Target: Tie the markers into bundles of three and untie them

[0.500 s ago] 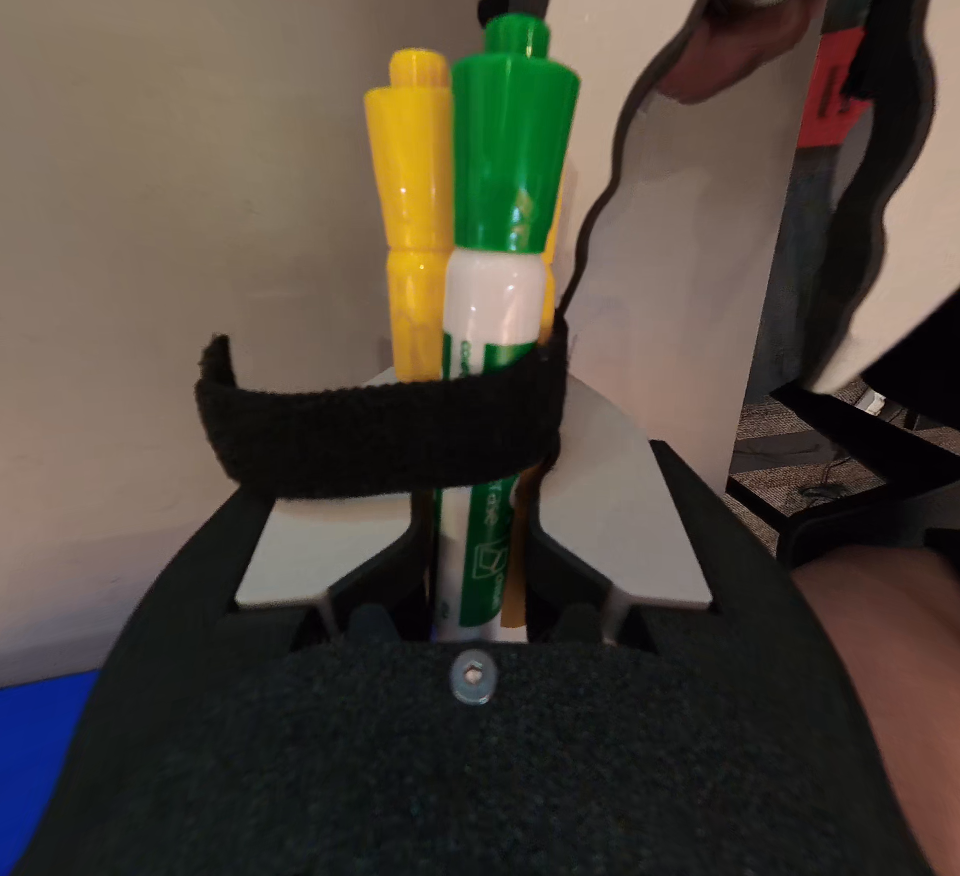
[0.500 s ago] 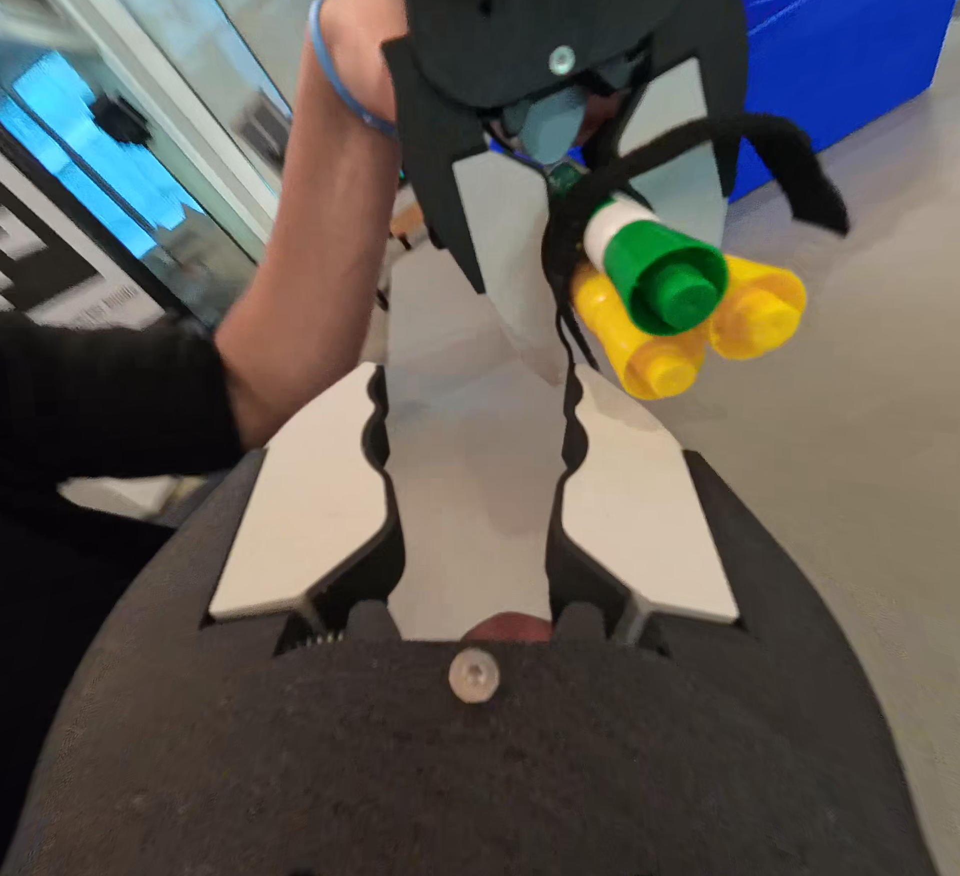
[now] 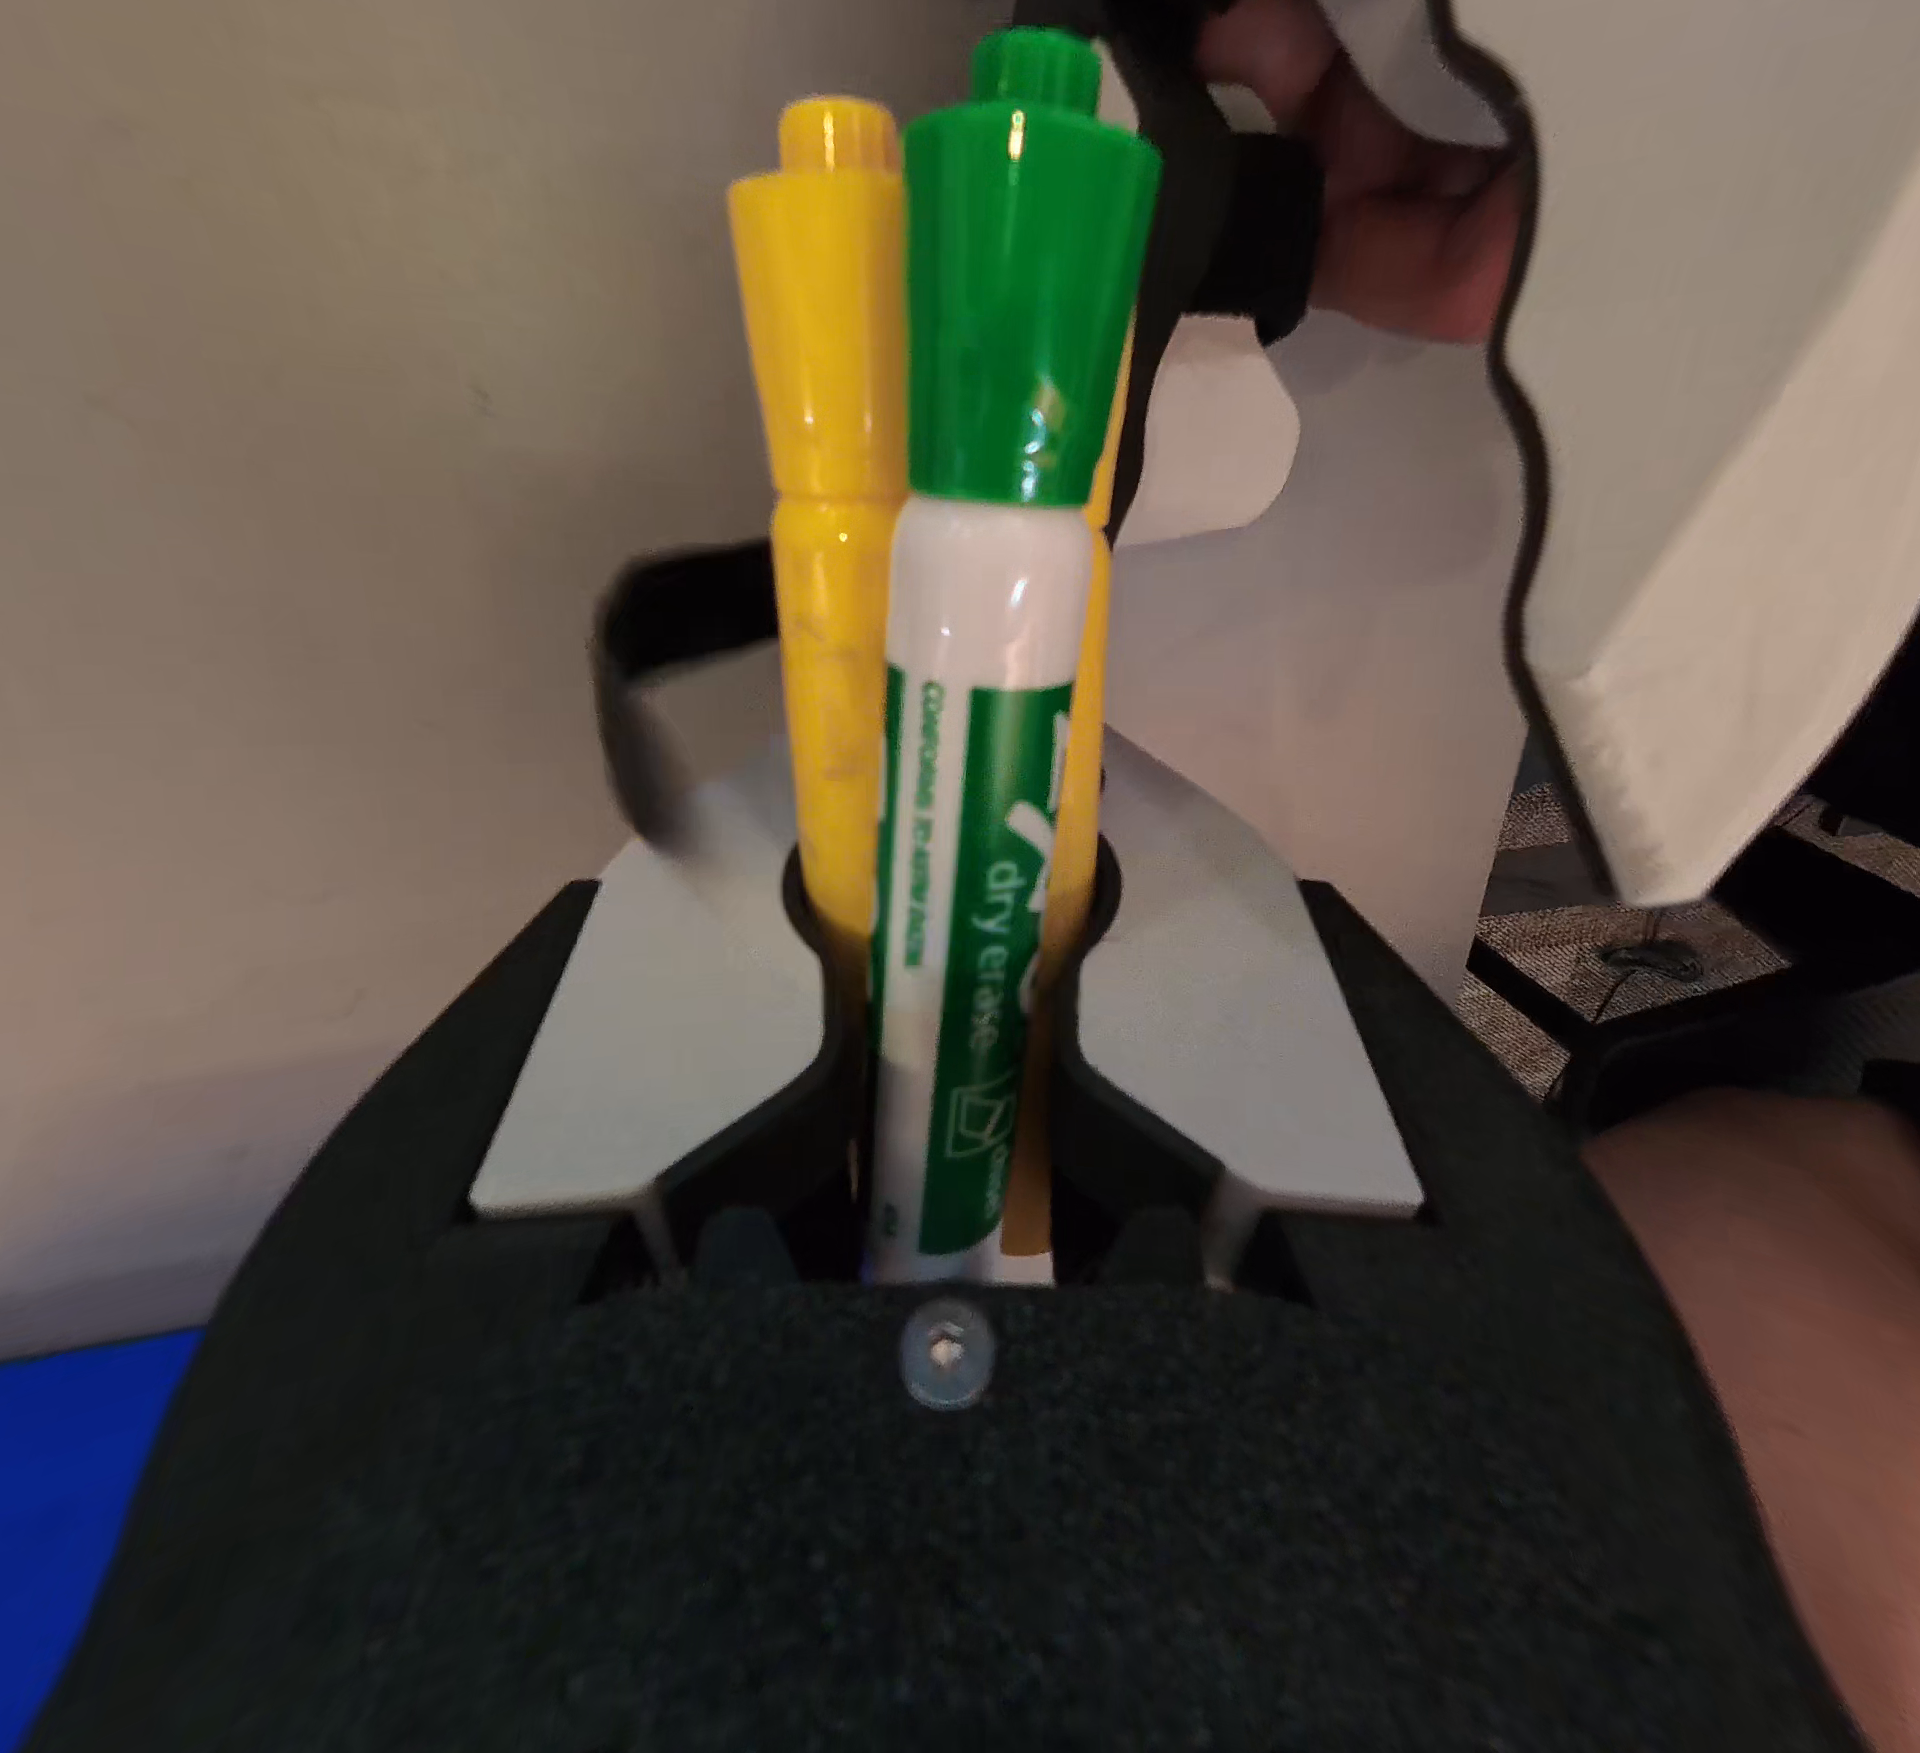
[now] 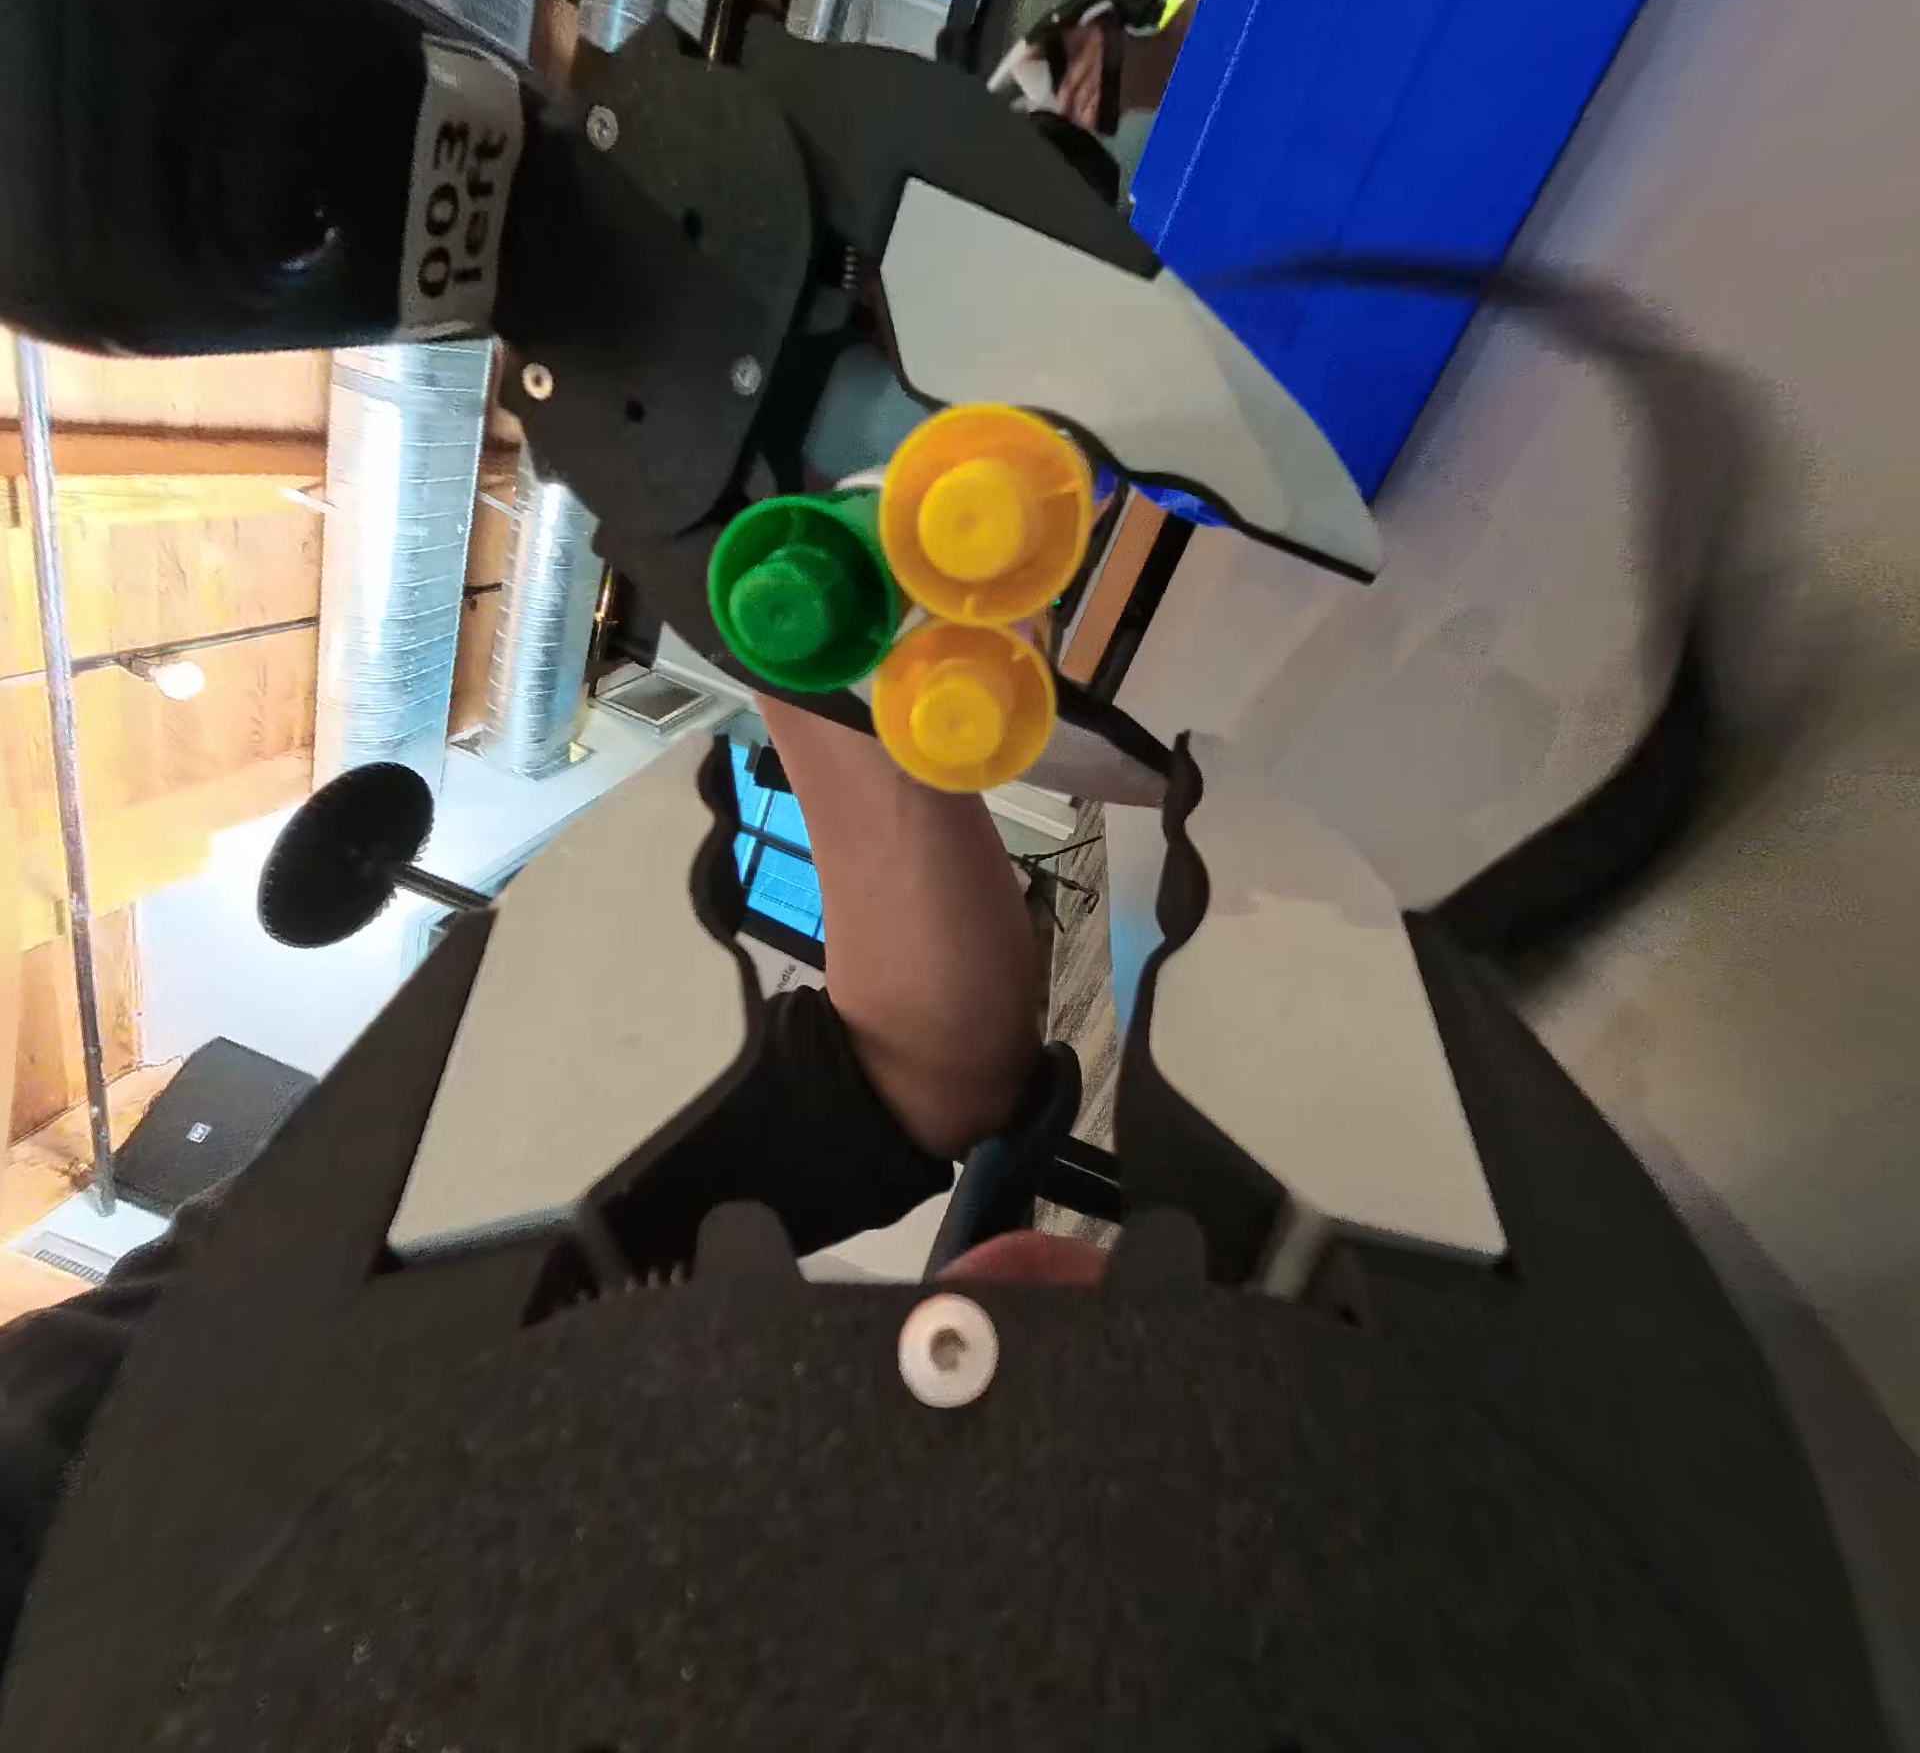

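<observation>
Grey tabletop point(image 4: 1558, 685) lies under the work, w/ a blue bin point(image 4: 1403, 145) on it at the far side; now from near to far.

Nearest to the left camera, the left gripper point(image 3: 945, 768) is clamped on the bundle of three markers; its fingers press the barrels from both sides, low on the bodies; the caps stick out well past the fingertips. The green marker point(image 3: 1029, 321) is in front, one yellow marker point(image 3: 821, 373) touching it on the left, and the 2nd yellow marker point(image 3: 1103, 664) mostly hidden behind the green one. So the long axis of the bundle runs straight forward along the left fingers.

Just beyond, left of the barrels, a black strap point(image 3: 634, 664) makes a loose loop, blurred; it isn't tight around the markers at this moment; I can't tell where its free end is fixed.

The right gripper point(image 4: 951, 768) stands w/ fingers apart & nothing between them. From its camera the three caps point almost directly at the lens, just past the fingertips, slightly to the left of centre; the strap sweeps far out to the right side of this gripper, near its right finger.

My judgement: the coming move depends on the strap, not the markers; it hangs right of the free gripper, which is the nearer tool to catch it, approx. across the bundle axis; the left one only needs to hold firm.
</observation>
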